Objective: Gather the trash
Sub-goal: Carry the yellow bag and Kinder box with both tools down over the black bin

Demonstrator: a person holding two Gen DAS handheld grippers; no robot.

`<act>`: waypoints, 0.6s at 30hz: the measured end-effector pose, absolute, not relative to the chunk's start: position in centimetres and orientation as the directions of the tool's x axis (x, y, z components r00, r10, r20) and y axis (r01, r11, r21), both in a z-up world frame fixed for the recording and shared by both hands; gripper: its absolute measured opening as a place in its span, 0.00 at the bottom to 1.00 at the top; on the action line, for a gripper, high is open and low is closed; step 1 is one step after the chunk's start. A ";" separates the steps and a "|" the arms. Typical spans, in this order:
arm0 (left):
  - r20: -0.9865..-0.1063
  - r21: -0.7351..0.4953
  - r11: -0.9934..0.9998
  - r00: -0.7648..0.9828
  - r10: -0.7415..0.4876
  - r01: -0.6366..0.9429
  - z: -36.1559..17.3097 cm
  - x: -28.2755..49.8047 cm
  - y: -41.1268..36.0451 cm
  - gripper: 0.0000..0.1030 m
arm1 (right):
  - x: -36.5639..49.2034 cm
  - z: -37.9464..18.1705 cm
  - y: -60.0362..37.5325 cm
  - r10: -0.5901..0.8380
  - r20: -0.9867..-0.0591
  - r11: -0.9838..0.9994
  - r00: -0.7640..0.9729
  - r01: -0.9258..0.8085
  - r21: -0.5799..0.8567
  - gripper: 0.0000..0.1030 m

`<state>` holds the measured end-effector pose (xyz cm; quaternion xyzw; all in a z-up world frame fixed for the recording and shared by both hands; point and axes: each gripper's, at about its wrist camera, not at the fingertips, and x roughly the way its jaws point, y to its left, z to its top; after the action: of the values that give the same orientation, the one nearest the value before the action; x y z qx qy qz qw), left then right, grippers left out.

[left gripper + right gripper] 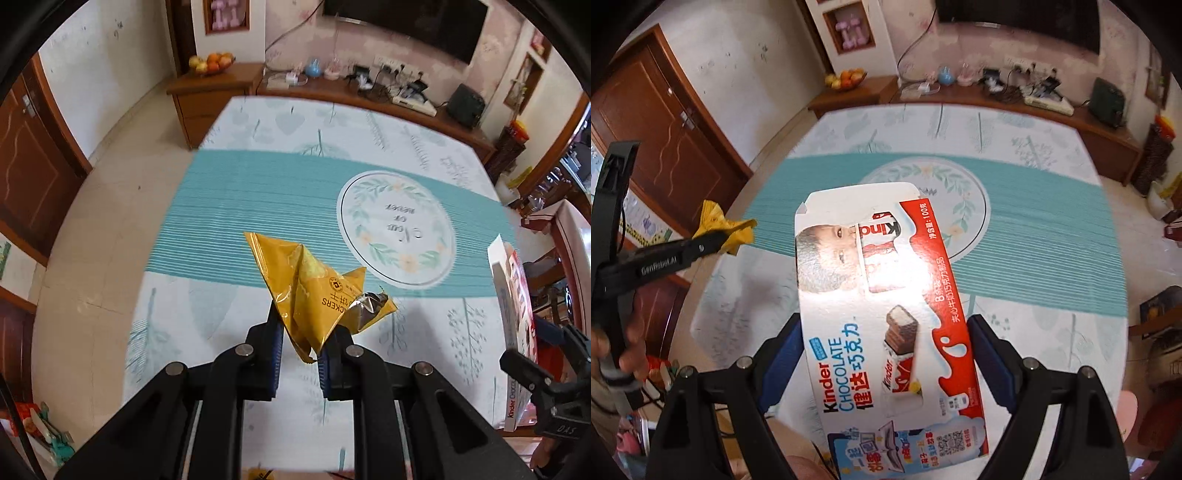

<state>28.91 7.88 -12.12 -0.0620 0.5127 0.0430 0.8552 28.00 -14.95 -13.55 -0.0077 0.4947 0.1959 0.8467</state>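
Tabletop point(236, 192) covered by a printed cloth: a teal striped band across the middle, pale leaf motifs on white toward the near and far edges, and a round floral medallion point(397, 229) set in the band. Beyond the far edge runs a low wooden cabinet point(218, 92) carrying a bowl of fruit point(212, 62), cables and small devices, with a dark television point(406, 22) on the wall above. Floor is pale tile; a brown panelled door point(668, 144) stands at the left.

Left wrist view shows the left gripper point(301, 332) with its jaws pressed together, pinching a crumpled yellow cracker wrapper point(306, 291), held clear above the cloth over the near side of the teal band. The wrapper's long axis runs up and to the left from the jaws toward its pointed corner; a torn end with silver lining sticks out to the right. This view catches only the thin edge of the chocolate box point(515, 314) at the right margin.

Right wrist view shows that box's point(886, 325) full printed face. The right gripper point(886, 339) has its jaws spread wide, one blue pad against each long side of the box, holding it lifted above the cloth. The long axis runs straight away from the camera, the opened white flap end pointing toward the far edge. The same view shows the left gripper from the side at the left margin, with a hand point(613, 347) on its handle.
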 end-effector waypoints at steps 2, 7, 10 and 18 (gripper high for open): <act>-0.872 -0.058 0.991 0.489 0.010 -0.124 -10.9 26.9 7.9 0.13 | 26.2 -12.1 -14.5 0.308 -0.828 0.933 0.467 -0.318 0.168 0.85; -0.839 -0.047 0.997 0.544 -0.002 -0.069 -7.8 21.0 8.1 0.13 | 21.0 -8.8 -13.3 0.252 -0.787 0.961 0.563 -0.243 0.135 0.85; -0.823 -0.043 0.999 0.568 -0.018 -0.030 -6.7 17.8 8.4 0.13 | 17.6 -7.2 -12.3 0.218 -0.759 0.973 0.613 -0.200 0.119 0.85; -0.786 -0.049 0.998 0.615 -0.055 0.026 -4.4 10.2 9.7 0.13 | 8.7 -4.7 -9.7 0.153 -0.711 0.988 0.687 -0.121 0.096 0.85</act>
<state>10.25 9.70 -4.45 -0.0165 0.4379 -0.0224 0.8986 8.71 -9.75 -4.69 0.0208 0.3887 0.0747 0.9181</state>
